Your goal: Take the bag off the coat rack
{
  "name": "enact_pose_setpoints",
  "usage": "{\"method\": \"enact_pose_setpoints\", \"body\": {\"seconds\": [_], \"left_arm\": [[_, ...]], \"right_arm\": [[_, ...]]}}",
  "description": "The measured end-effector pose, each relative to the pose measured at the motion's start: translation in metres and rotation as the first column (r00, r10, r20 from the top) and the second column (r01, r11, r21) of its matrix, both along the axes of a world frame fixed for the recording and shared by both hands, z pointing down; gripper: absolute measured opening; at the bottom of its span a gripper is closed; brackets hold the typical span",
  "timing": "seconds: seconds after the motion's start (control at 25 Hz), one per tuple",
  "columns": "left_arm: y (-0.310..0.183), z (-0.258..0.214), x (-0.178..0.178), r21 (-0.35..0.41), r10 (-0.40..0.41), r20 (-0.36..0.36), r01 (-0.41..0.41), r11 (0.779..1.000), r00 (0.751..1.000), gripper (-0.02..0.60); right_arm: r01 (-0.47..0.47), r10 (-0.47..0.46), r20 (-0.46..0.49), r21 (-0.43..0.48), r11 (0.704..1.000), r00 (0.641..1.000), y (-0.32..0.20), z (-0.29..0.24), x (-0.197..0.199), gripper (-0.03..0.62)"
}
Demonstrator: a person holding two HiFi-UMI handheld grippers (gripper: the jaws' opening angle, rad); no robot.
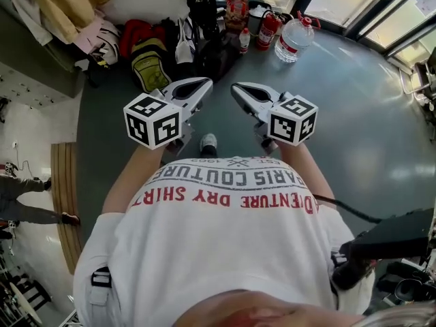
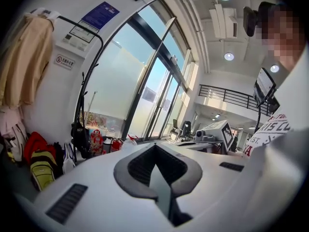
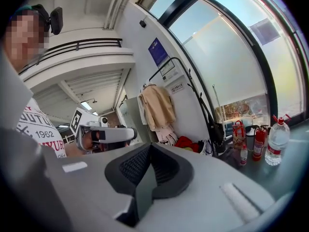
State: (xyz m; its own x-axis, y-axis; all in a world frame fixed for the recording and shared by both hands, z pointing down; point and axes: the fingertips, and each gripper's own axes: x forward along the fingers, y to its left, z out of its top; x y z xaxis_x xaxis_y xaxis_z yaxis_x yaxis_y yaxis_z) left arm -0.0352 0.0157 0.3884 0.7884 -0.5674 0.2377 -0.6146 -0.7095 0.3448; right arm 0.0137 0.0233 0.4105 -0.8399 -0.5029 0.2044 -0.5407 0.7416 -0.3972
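Both of your tools are clenched with nothing in them: the left hand-held gripper (image 2: 155,147) shows its pads pressed together, and the right hand-held gripper (image 3: 149,147) looks the same. You are holding them side by side in front of your chest, well apart from the work. The bag (image 2: 79,133), a black one, hangs by its straps on the end of the coat rack (image 3: 195,91) at the far edge of the floor (image 1: 354,114), where the wall meets the windows. The first risk, as I judge it, is reaching it with the jaws shut. You would only nudge it and set it swinging, so open one gripper before you close in. The second is pulling outward instead of lifting. The straps could catch on the rack, and that thin frame (it also carries a beige coat (image 3: 157,105)) might rock or tip. The third is the clutter at the rack's foot: red and yellow backpacks (image 1: 143,50) toward the wall, with fire extinguishers (image 1: 267,29) and a water bottle (image 1: 293,39) toward the windows. A low swing of the freed bag, or a careless step, could knock any of them over.
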Motion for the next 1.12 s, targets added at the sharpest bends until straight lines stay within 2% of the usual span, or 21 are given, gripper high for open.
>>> {"method": "enact_pose_setpoints", "body": {"seconds": [0.16,0.32,0.68,0.84,1.12], "left_arm": [[-0.108,-0.002,-0.037,-0.004,-0.025,-0.01,0.025,1.0,1.0,0.002],[-0.198,-0.02,-0.064,0.024,-0.049,-0.015,0.049,0.999,0.999,0.002],[-0.309,-0.023,-0.063,0.013,-0.053,0.006,0.053,0.999,0.999,0.0],[-0.357,-0.011,-0.073,0.007,-0.124,0.018,0.124,0.992,0.992,0.0],[-0.481,-0.01,-0.085,-0.024,-0.247,-0.001,0.247,0.969,0.969,0.0]], "right_arm": [[-0.004,0.005,-0.037,0.006,1.0,0.999,-0.107,0.004,-0.029,0.002],[-0.019,0.022,-0.06,0.044,0.999,0.998,-0.196,-0.01,-0.046,0.002],[-0.009,0.011,-0.044,0.033,0.999,0.999,-0.312,-0.013,-0.053,0.002],[0.052,-0.051,-0.041,0.029,0.998,0.998,-0.365,-0.005,-0.061,0.002],[0.122,-0.121,-0.032,0.006,0.993,0.992,-0.494,-0.009,-0.066,0.002]]}}
